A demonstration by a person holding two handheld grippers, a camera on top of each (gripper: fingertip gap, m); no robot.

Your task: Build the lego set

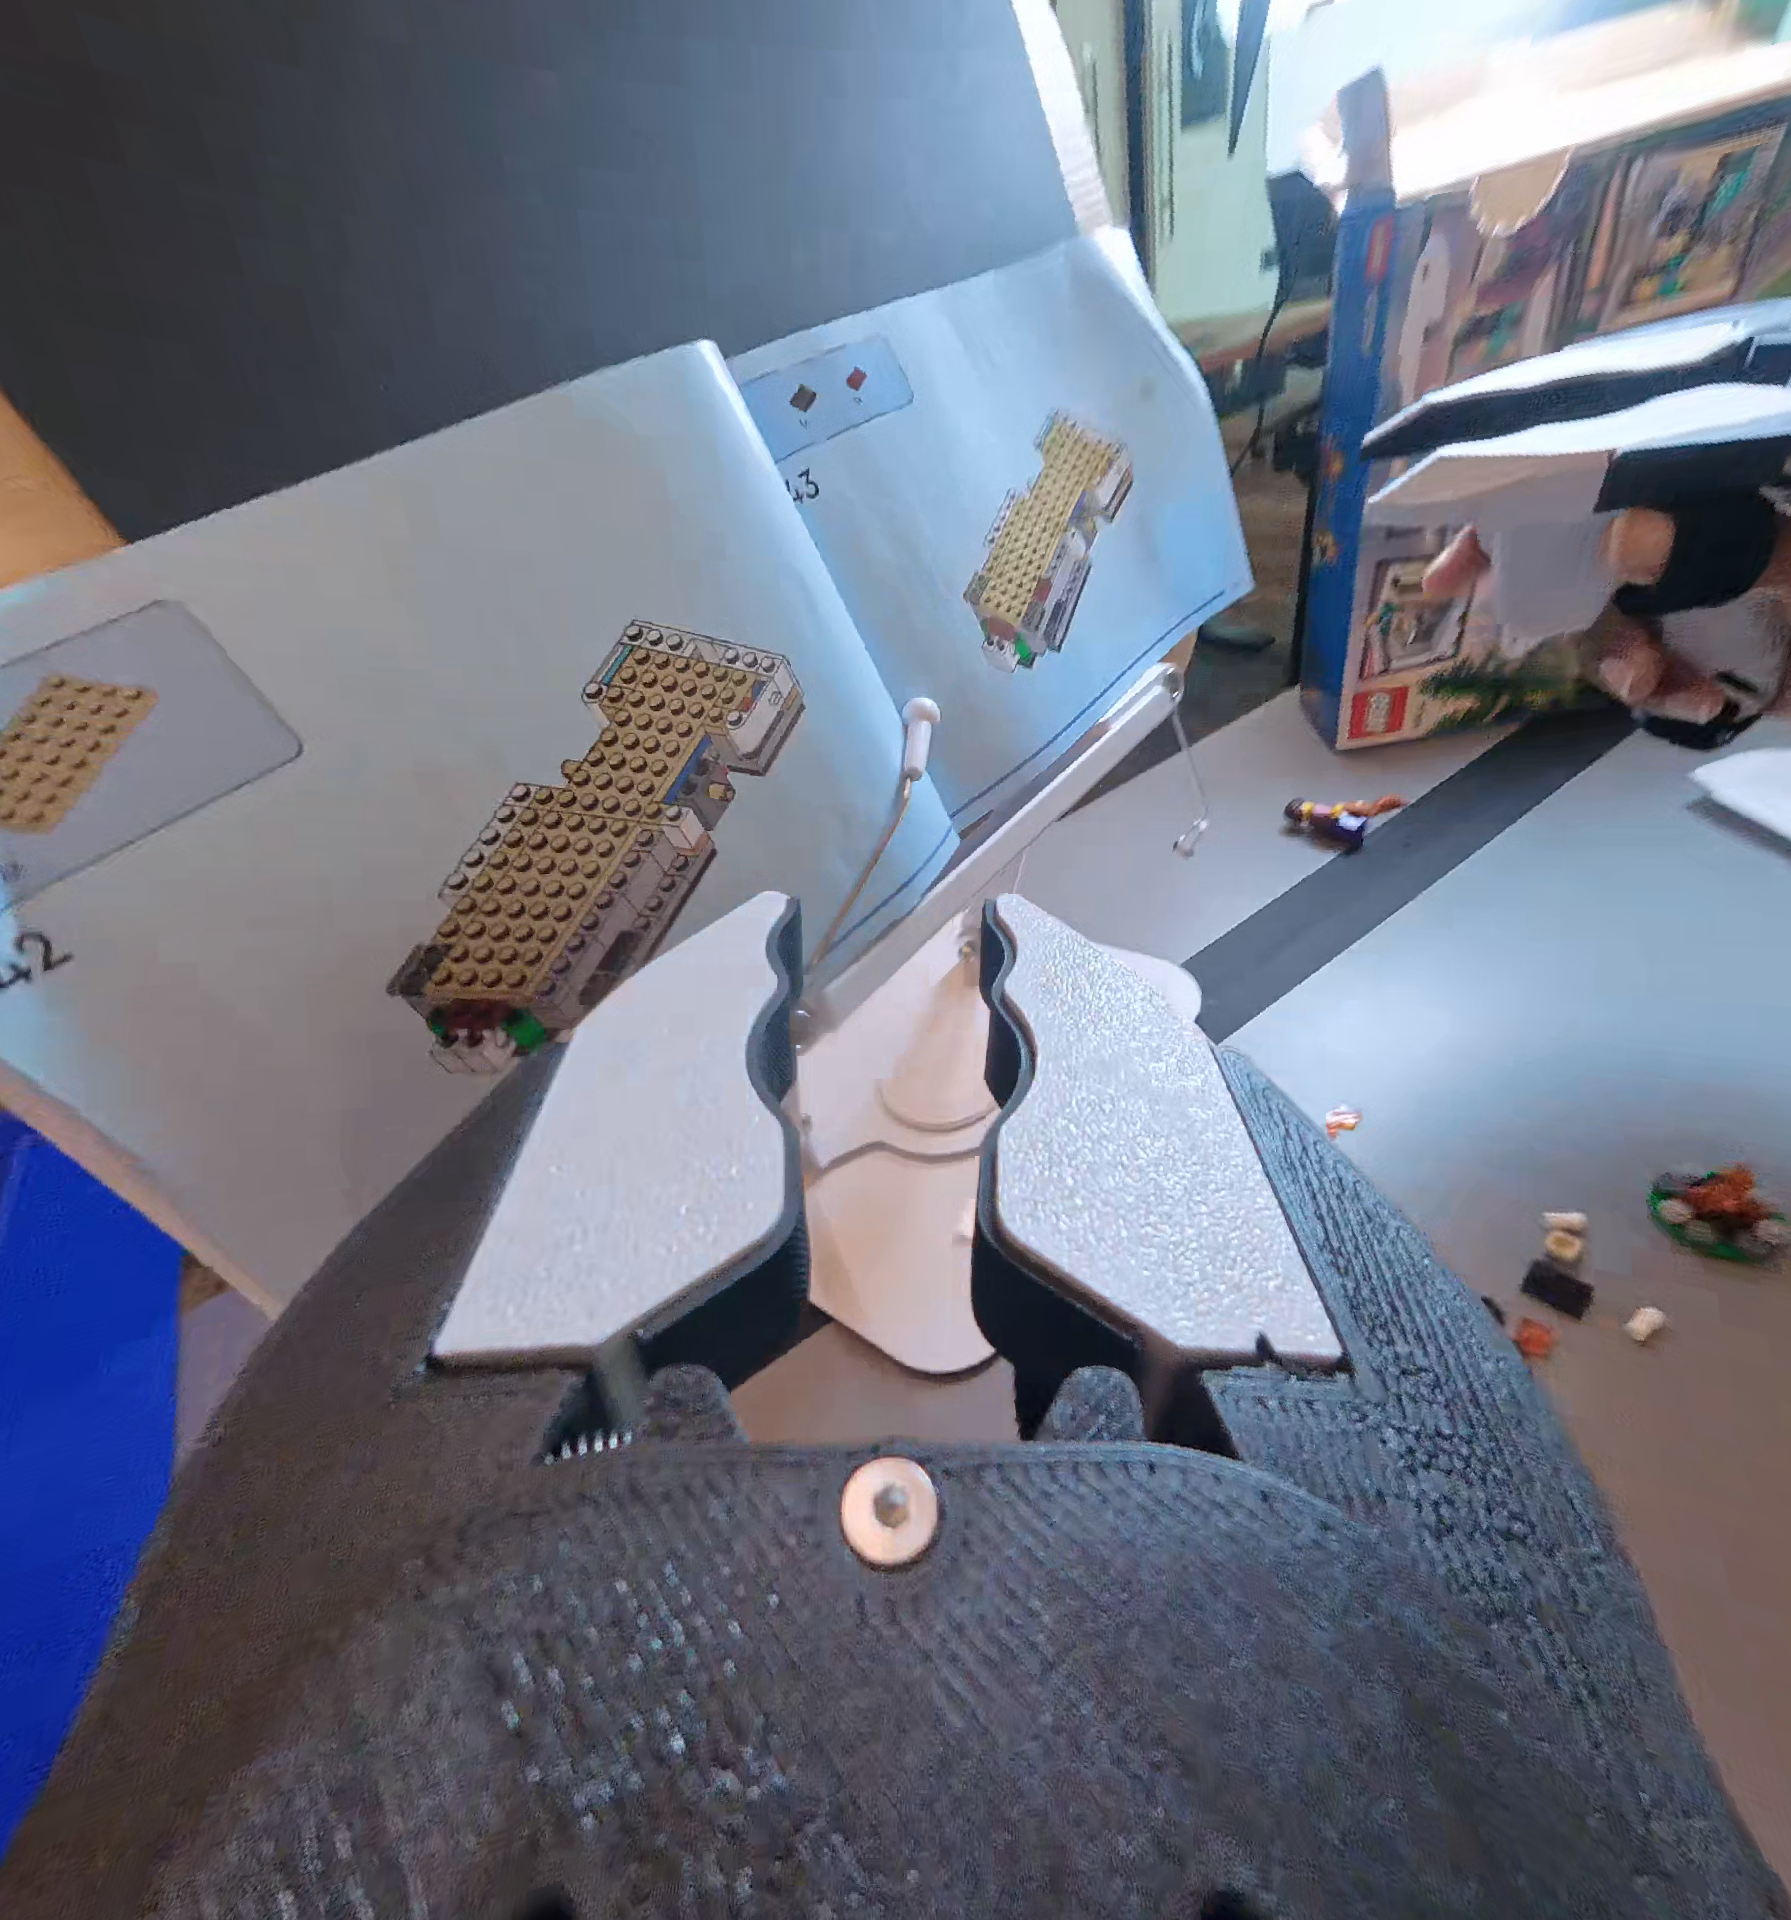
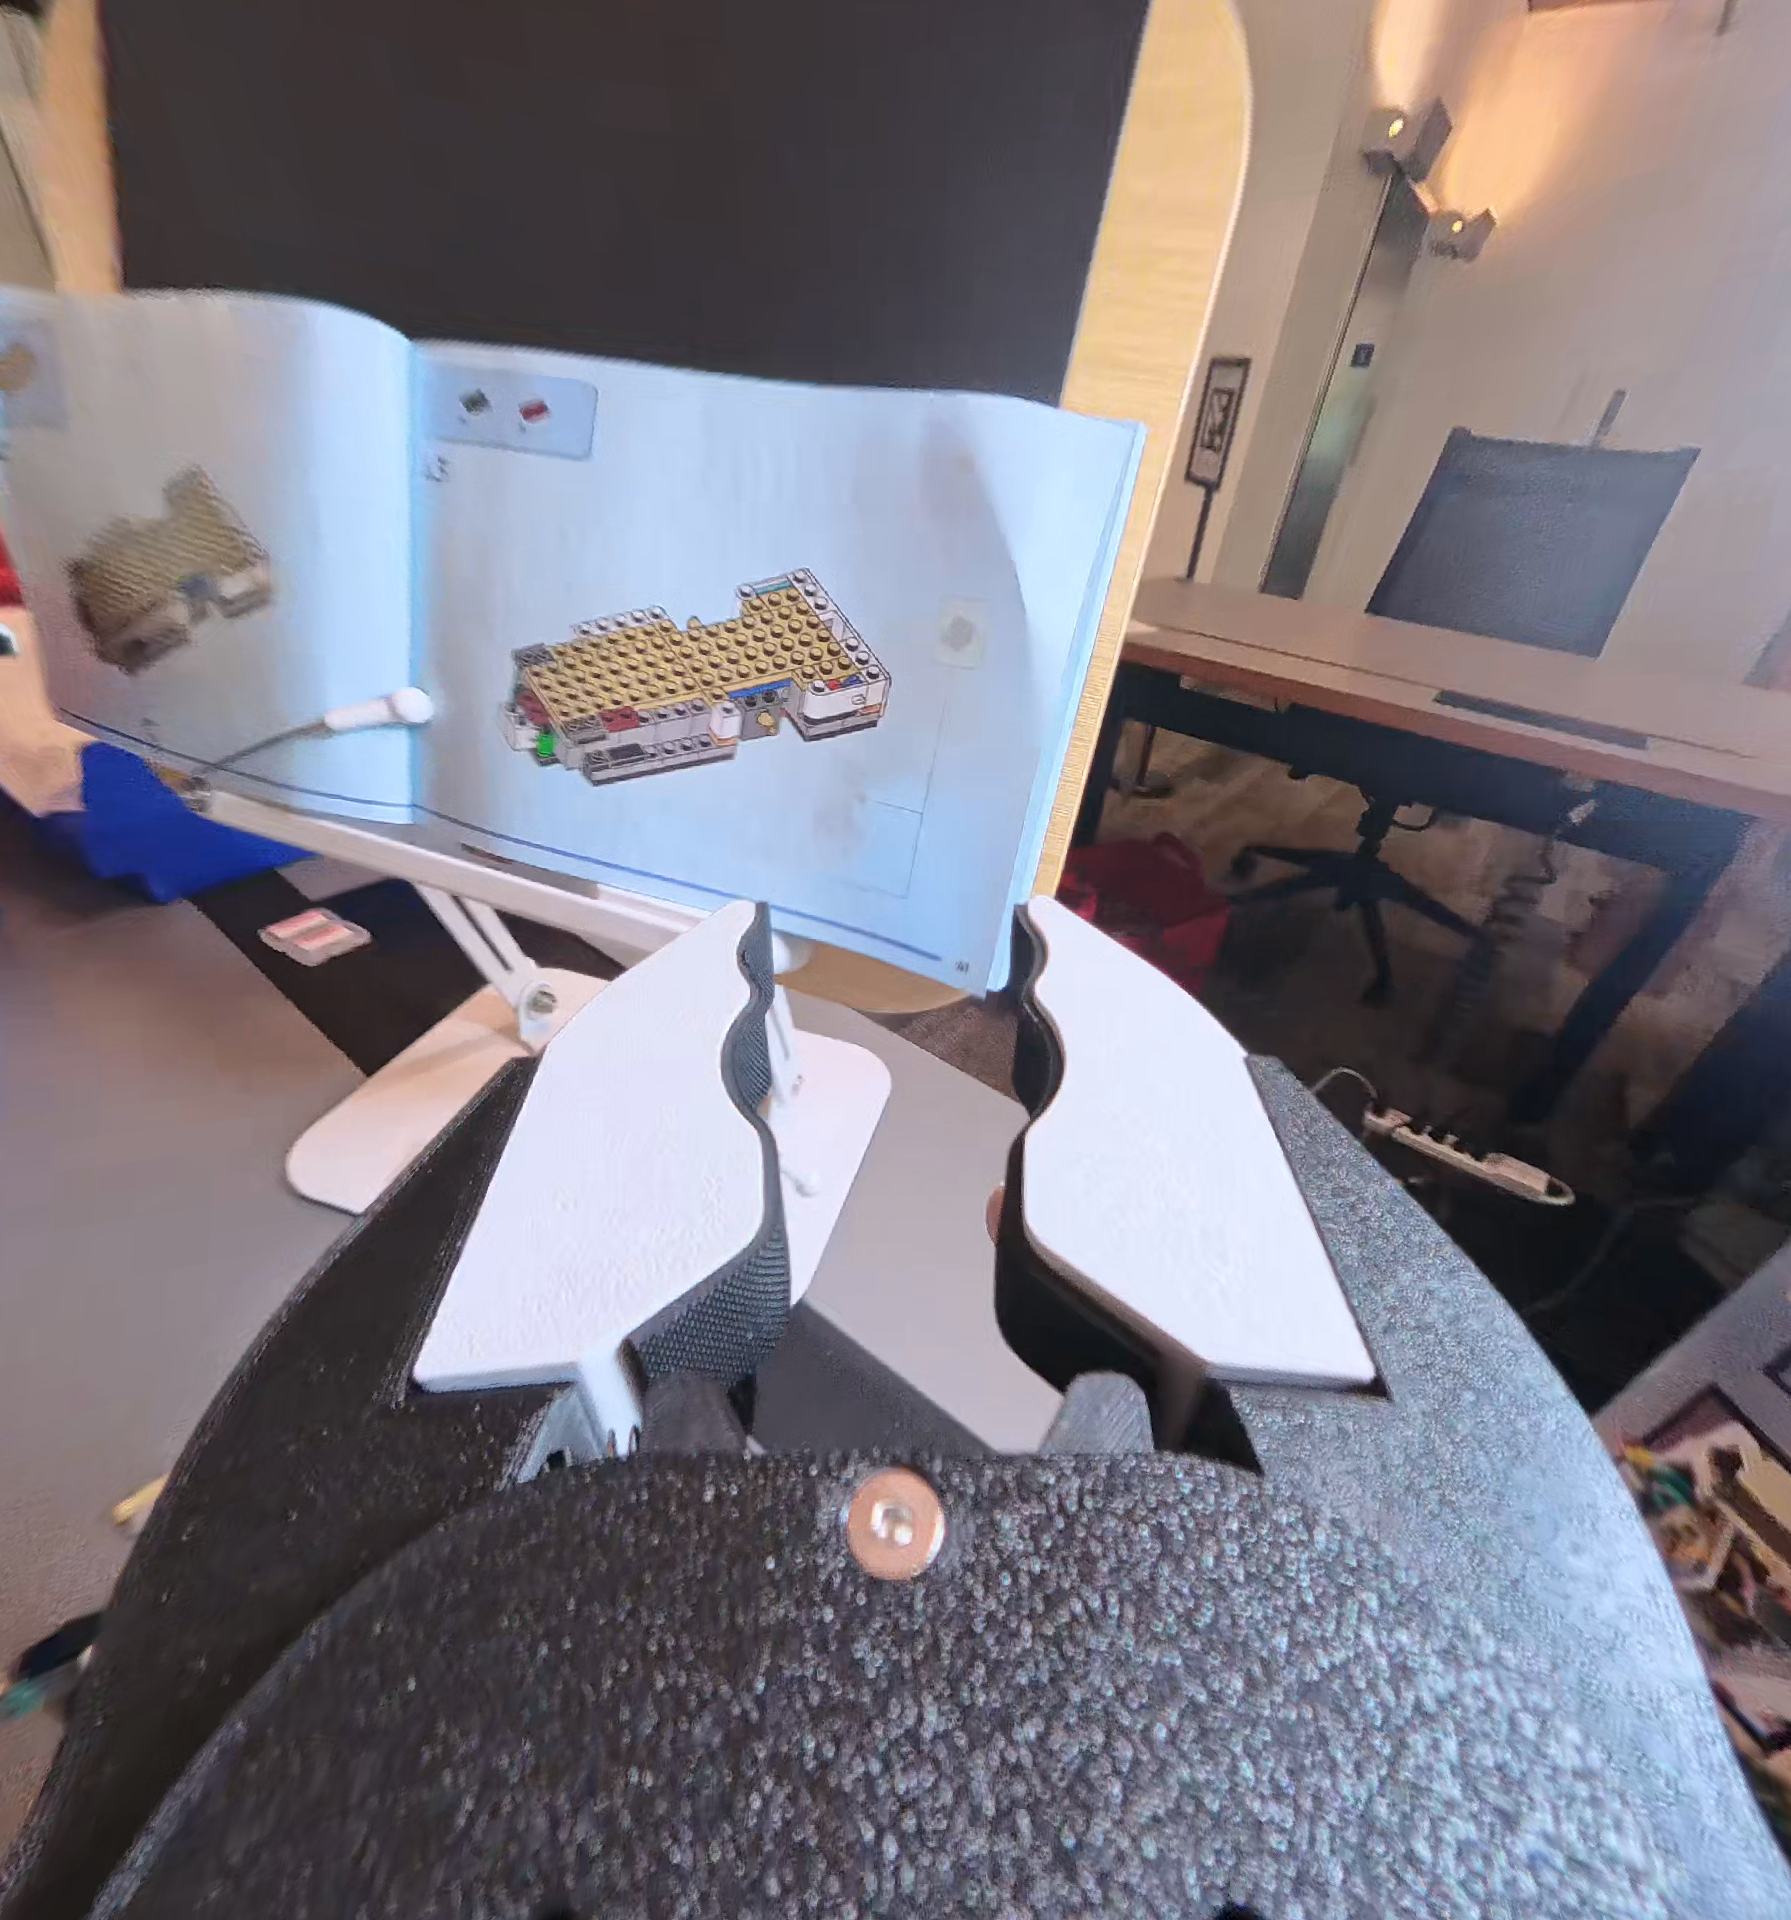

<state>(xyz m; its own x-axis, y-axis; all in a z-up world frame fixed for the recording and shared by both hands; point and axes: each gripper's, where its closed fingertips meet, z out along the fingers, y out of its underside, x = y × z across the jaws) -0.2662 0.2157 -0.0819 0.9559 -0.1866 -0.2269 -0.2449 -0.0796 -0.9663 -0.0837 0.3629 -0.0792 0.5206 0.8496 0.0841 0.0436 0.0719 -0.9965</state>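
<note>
An open instruction booklet [image 1: 517,644] with pictures of a tan brick build rests on a white book stand [image 1: 922,1122] on the grey table. My left gripper [image 1: 891,935] is open and empty, just in front of the stand's ledge and the booklet's lower edge. My right gripper [image 2: 886,935] is open and empty, close to the lower right corner of the booklet [image 2: 725,644]. The right gripper also shows in the left wrist view [image 1: 1410,457] at the right, held by a gloved hand [image 1: 1691,582]. The stand's base shows in the right wrist view [image 2: 600,1081].
A brick-set box [image 1: 1473,436] stands at the back right. A minifigure [image 1: 1338,816] and several small loose pieces [image 1: 1639,1257] lie on the table. A blue bin [image 1: 29,1455] is at the left. Another desk and an office chair [image 2: 1390,862] stand beyond the table's edge. There is about 25 cm between the tips of the two grippers.
</note>
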